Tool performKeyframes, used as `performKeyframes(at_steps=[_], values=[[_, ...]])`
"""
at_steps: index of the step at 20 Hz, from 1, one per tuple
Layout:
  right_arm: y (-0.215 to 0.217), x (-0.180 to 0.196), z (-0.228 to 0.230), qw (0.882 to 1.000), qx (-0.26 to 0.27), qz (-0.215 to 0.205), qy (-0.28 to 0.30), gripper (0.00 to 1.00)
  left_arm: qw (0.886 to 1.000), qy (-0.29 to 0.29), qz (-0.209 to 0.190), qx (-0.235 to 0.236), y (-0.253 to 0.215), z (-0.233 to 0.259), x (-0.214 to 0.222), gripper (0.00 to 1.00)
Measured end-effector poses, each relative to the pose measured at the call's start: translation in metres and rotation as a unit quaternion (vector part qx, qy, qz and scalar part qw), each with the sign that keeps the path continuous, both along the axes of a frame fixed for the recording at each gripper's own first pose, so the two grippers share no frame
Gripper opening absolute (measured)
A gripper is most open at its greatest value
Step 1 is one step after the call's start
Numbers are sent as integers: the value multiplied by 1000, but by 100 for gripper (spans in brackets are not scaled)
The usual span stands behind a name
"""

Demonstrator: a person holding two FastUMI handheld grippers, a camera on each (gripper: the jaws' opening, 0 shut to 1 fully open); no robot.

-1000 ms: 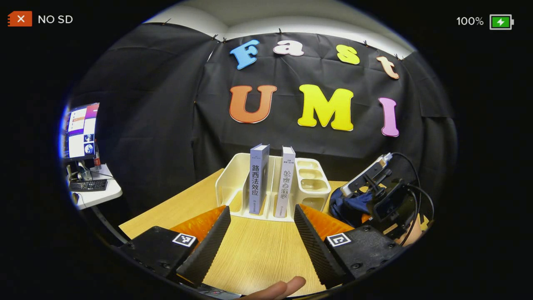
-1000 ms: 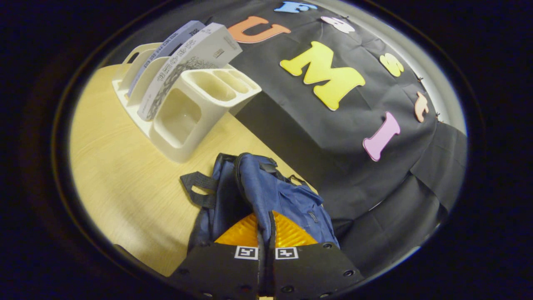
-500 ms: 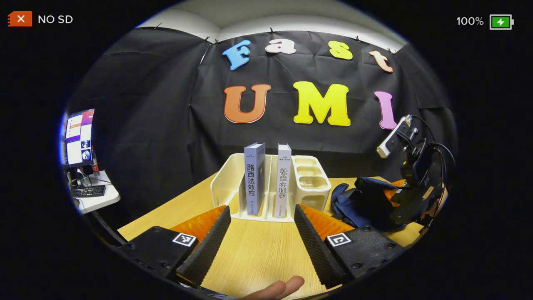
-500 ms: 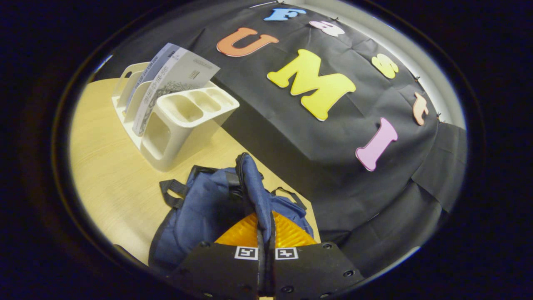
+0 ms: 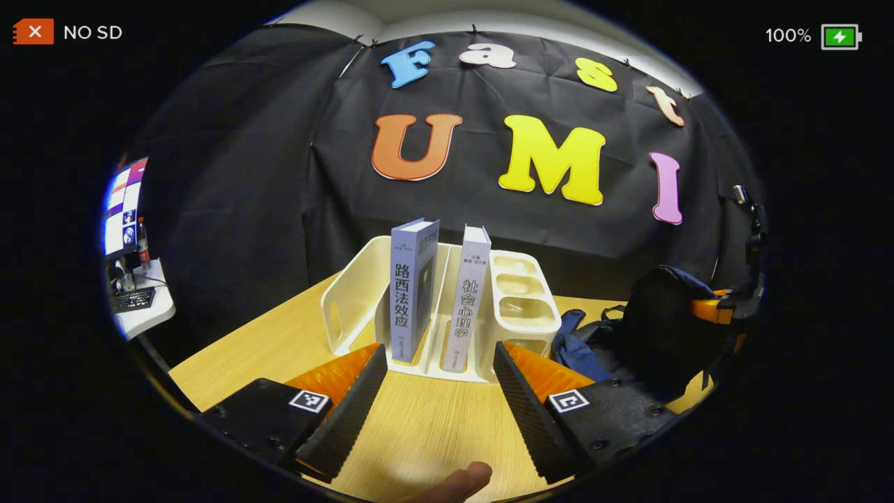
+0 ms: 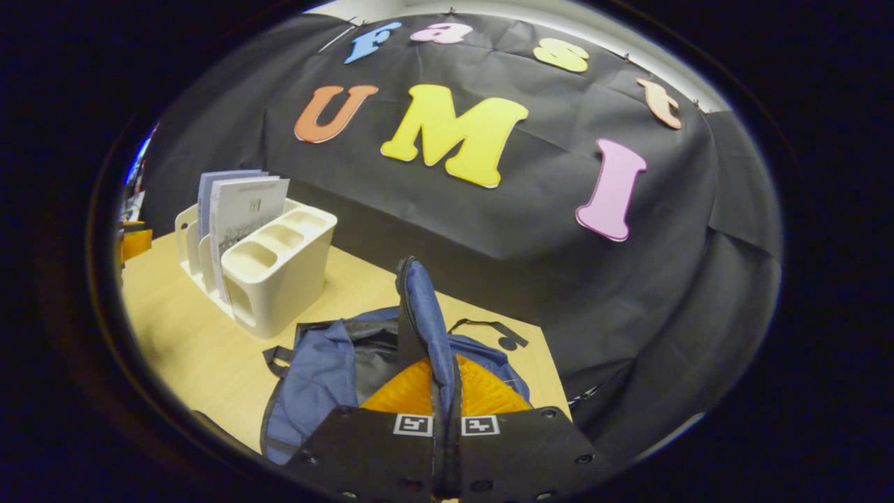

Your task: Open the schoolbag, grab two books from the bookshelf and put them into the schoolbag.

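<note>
Left gripper view: left gripper (image 5: 440, 391), fingers spread, lower centre; white bookshelf (image 5: 353, 300) mid-frame holds blue-grey book (image 5: 412, 290) and white book (image 5: 466, 297) upright; monitor (image 5: 119, 209) far left. Right gripper view: right gripper (image 6: 447, 412) clamped on blue schoolbag (image 6: 328, 363) flap, lower centre.

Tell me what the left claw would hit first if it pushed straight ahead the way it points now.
Probably the two books: the blue-grey book and the white book stand upright in the cream bookshelf straight ahead of the open left claw. Only bare table lies between. Depth is unclear.
</note>
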State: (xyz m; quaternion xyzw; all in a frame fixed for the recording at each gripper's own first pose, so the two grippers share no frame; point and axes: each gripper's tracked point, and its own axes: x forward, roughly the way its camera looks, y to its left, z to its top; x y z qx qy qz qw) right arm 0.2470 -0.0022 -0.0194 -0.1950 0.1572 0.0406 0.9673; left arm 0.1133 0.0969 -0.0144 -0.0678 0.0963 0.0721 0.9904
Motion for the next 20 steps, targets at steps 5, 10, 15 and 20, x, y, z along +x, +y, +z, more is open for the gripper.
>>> performKeyframes(at_steps=[5,10,15,20], values=[[-23,14,16,996,85,4,18,0,999,-5,-32,19,-14,36,50,98],[-46,26,27,992,128,3,20,0,997,-4,-49,53,-18,76,102,97],[-60,34,31,989,146,6,22,0,995,64,-63,50,-15,88,158,96],[-66,35,31,990,139,11,6,0,971,206,-121,2,-18,62,202,96]])
